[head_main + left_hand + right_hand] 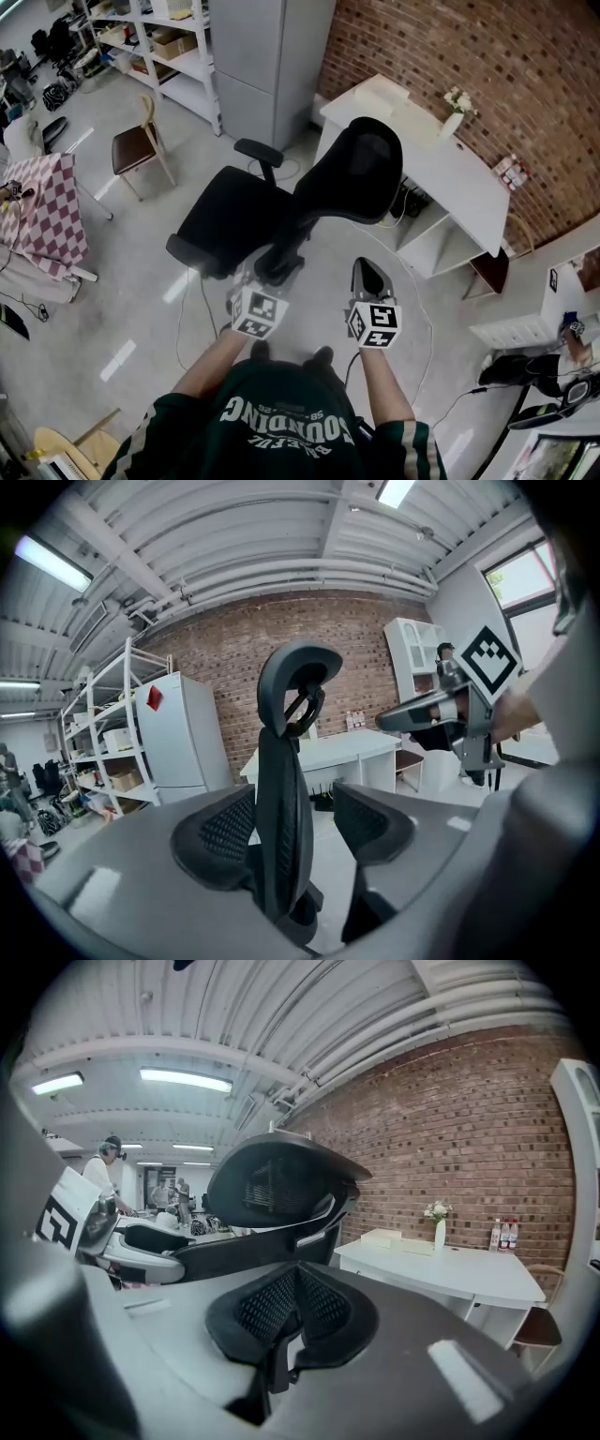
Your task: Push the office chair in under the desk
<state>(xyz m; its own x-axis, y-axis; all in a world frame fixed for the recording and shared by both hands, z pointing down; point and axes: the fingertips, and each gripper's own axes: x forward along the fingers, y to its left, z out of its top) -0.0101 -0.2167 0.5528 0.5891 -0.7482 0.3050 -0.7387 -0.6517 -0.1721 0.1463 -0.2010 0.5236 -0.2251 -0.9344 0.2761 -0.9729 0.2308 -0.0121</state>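
Note:
The black office chair (pixel 281 211) stands on the floor in front of the white desk (pixel 427 155), its seat toward the left and its backrest (pixel 361 173) next to the desk's corner. My left gripper (pixel 251 279) is at the lower back of the chair. In the left gripper view it (pixel 295 827) is open, and the backrest (pixel 281 761), seen edge-on, rises between its fingers with a gap on the right. My right gripper (pixel 367 272) is shut with nothing in it (pixel 291 1321), just short of the backrest (pixel 277 1185).
A brick wall (pixel 487 66) runs behind the desk, which carries a vase of flowers (pixel 455 114) and bottles (pixel 511 173). A wooden chair (pixel 141 145), a checkered table (pixel 47 206), a grey cabinet (pixel 267 66) and shelves (pixel 159 47) stand to the left. Cables trail across the floor.

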